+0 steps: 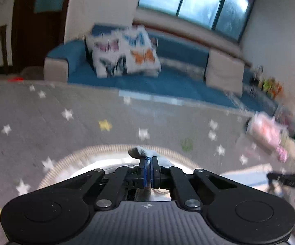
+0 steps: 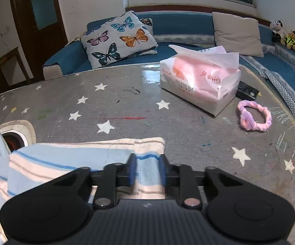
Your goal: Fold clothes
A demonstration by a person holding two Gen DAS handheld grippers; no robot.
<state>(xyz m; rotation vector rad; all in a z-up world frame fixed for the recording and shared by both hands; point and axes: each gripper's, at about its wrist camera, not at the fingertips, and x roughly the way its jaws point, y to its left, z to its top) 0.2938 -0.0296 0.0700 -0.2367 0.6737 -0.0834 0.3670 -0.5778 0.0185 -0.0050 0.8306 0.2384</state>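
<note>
The left wrist view is blurred by motion, but the left gripper point(image 1: 149, 159) has its fingers pinched on a small bunch of grey-blue cloth point(image 1: 140, 152). The right gripper point(image 2: 148, 163) has its fingers spread apart on both sides of the soft striped garment point(image 2: 69, 159). This garment lies on the star-patterned table point(image 2: 127, 106) and is cut off at the left edge.

I see a grey tabletop point(image 2: 188, 126) with white and yellow stars, a cloth point(image 2: 69, 161) striped pale blue, cream and blue at lower left, a pink-and-white tissue pack point(image 2: 200, 81), a lilac-pink scrunchie point(image 2: 254, 115), a multicoloured butterfly-print cushion point(image 2: 118, 38), a blue sofa point(image 2: 180, 26).
</note>
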